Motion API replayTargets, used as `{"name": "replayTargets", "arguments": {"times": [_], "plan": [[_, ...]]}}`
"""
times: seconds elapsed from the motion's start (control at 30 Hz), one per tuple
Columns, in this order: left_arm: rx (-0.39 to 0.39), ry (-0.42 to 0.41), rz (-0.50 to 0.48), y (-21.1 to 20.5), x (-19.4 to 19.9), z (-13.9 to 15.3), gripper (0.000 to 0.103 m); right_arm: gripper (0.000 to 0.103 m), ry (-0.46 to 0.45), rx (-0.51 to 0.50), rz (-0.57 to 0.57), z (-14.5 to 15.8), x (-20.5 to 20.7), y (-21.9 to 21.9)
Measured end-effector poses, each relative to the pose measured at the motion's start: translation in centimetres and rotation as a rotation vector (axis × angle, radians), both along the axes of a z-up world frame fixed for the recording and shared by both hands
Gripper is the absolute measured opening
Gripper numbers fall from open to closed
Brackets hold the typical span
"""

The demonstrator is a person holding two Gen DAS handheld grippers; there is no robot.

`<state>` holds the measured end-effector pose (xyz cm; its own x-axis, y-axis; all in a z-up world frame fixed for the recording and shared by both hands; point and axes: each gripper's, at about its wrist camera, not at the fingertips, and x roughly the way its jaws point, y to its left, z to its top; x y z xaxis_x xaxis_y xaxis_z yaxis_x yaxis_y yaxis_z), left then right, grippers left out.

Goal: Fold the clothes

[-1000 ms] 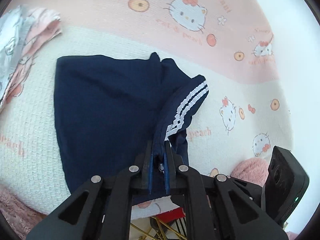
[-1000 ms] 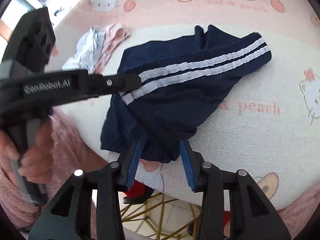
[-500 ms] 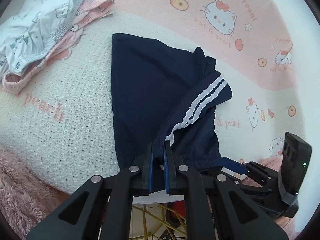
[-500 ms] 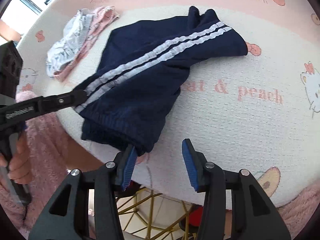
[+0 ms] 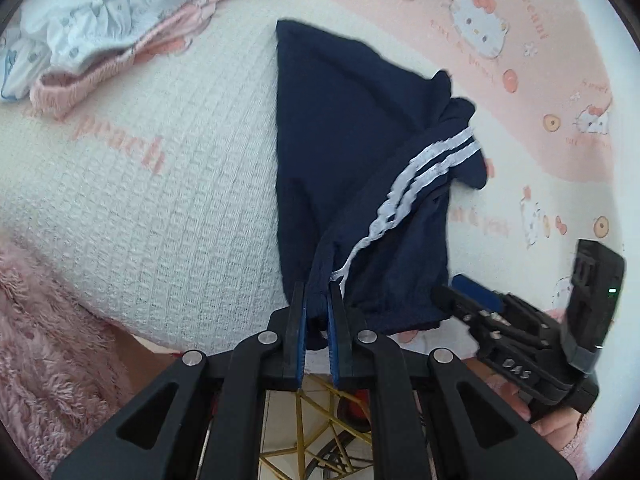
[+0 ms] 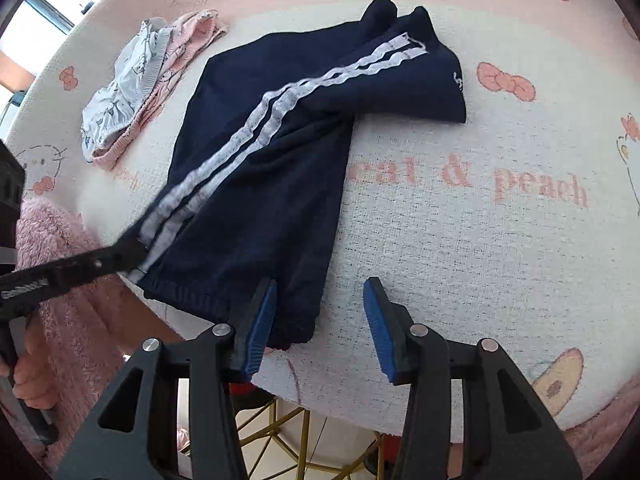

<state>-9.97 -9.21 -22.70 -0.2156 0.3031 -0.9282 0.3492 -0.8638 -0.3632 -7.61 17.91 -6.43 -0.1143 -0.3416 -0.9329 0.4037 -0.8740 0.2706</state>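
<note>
Left gripper (image 5: 317,300): jaws nearly together and opening, with the waistband edge of the navy shorts (image 5: 352,184) between the blue pads. Whether the pads are still pressing the cloth cannot be told from the left wrist view. Right gripper (image 6: 320,312): jaws parted about halfway, nothing clamped; the corner of the waistband lies just inside the left pad while the right pad stands clear over the bare cover.

Shorts position: spread on the white-and-pink cat-print cover (image 6: 460,220) of the table, waistband at the near edge, legs pointing away toward the pink border. Two white stripes (image 6: 260,124) run the length of the upper layer.

Right wrist view only: the full run of the stripes from waistband to leg hem, the far leg folded across to the right, the left gripper seen from the side at the striped corner of the waistband, and the hand (image 6: 28,380) holding it beside a fuzzy pink sleeve (image 6: 60,280).

Left wrist view only: the plain navy panel left of the stripes, and the right gripper's black body (image 5: 540,344) at the lower right.

Both views: a small pile of pale blue and pink clothes (image 5: 104,28) well apart from the shorts, at the far left, and gold table legs (image 6: 304,432) below the edge.
</note>
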Motion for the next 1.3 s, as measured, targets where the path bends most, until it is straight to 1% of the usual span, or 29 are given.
{"name": "replayTargets", "arguments": {"times": [0.03, 0.1, 0.13, 0.17, 0.23, 0.3, 0.4, 0.5, 0.53, 0.57, 0.6, 0.63, 0.67, 0.7, 0.73, 0.8, 0.87, 0.9, 0.97, 1.0, 1.03, 1.07, 1.1, 1.17, 1.23, 1.3], "plan": [[0.013, -0.005, 0.014, -0.1, -0.1, -0.5, 0.013, 0.045, 0.005, 0.009, -0.006, 0.0, 0.0, 0.3], [0.023, -0.009, 0.005, -0.2, -0.3, -0.1, 0.014, 0.045, 0.025, 0.041, -0.028, 0.0, -0.2, 0.8], [0.021, 0.005, 0.01, -0.4, -0.1, 0.3, 0.015, 0.045, 0.036, 0.07, -0.045, 0.0, -0.2, 1.1], [0.017, 0.022, 0.017, -0.5, 0.1, 0.7, 0.015, 0.045, 0.034, 0.068, -0.061, 0.0, -0.3, 1.5], [0.021, 0.06, 0.035, -0.9, 0.5, 1.7, 0.015, 0.045, 0.019, 0.017, -0.09, 0.2, -0.5, 2.4], [0.034, 0.105, 0.053, -1.3, 0.7, 2.7, 0.015, 0.046, 0.008, -0.066, -0.116, 0.8, -0.7, 2.9], [0.017, 0.148, 0.037, -0.9, 0.7, 3.6, 0.015, 0.046, 0.049, -0.129, -0.119, 1.6, -0.7, 2.1], [-0.022, 0.141, 0.003, -0.1, 0.6, 3.6, 0.015, 0.046, 0.028, -0.095, -0.078, 0.6, -0.9, 0.5], [-0.028, 0.129, -0.002, 0.0, 0.6, 3.4, 0.015, 0.046, 0.018, -0.081, -0.063, 0.1, -1.0, -0.1], [-0.021, 0.096, 0.001, -0.2, 0.6, 2.8, 0.015, 0.046, 0.009, -0.039, -0.04, -0.5, -0.9, -0.6], [-0.013, 0.061, 0.004, -0.3, 0.5, 2.2, 0.022, 0.044, 0.011, -0.009, -0.029, -0.6, -0.9, -0.9], [0.007, 0.02, 0.021, -0.8, 0.6, 1.4, 0.035, 0.044, 0.02, 0.007, -0.025, -0.5, -0.9, -0.9], [0.028, -0.023, 0.04, -1.3, 0.8, 0.6, 0.041, 0.045, 0.028, 0.024, -0.022, -0.4, -0.9, -1.0], [0.061, -0.019, 0.061, -1.7, 1.1, 0.5, 0.044, 0.045, 0.037, 0.04, -0.018, -0.4, -1.0, -1.1], [0.095, -0.008, 0.081, -2.1, 1.5, 0.5, 0.044, 0.045, 0.045, 0.056, -0.014, -0.3, -1.0, -1.2], [0.066, 0.04, 0.069, -2.0, 1.5, 1.6, 0.044, 0.046, 0.053, 0.026, -0.037, 0.2, -1.2, -0.5], [0.044, 0.072, 0.039, -1.4, 1.3, 2.3, 0.044, 0.046, 0.031, -0.027, -0.058, 0.4, -1.5, -0.1], [0.046, 0.064, 0.023, -1.1, 1.2, 2.0, 0.044, 0.046, 0.012, -0.057, -0.065, 0.2, -1.8, -0.1], [0.041, 0.007, 0.007, -0.4, 0.8, 0.6, 0.043, 0.046, -0.031, -0.108, -0.073, -0.2, -2.3, -0.4], [0.034, -0.011, 0.009, -0.3, 0.7, 0.0, 0.04, 0.046, -0.054, -0.113, -0.065, -0.7, -2.6, -0.8], [0.03, -0.009, 0.004, -0.2, 0.7, 0.0, 0.037, 0.047, -0.058, -0.101, -0.051, -1.0, -2.4, -1.3], [0.027, -0.004, -0.002, -0.1, 0.7, 0.2, 0.033, 0.046, -0.039, -0.073, -0.03, -0.9, -2.1, -1.9], [0.024, 0.001, -0.008, 0.1, 0.7, 0.4, 0.025, 0.044, -0.012, -0.04, -0.006, -0.8, -1.8, -2.6], [0.018, -0.018, -0.025, 0.5, 1.0, 0.2, 0.025, 0.044, 0.007, 0.011, 0.009, -0.6, -1.3, -3.1], [0.026, -0.036, -0.025, 0.7, 1.5, 0.1, 0.027, 0.044, 0.02, 0.059, 0.016, -0.5, -0.7, -3.5], [0.043, -0.039, -0.01, 0.5, 1.8, 0.2, 0.028, 0.046, 0.011, 0.069, 0.012, -0.3, -0.3, -2.9]]}}
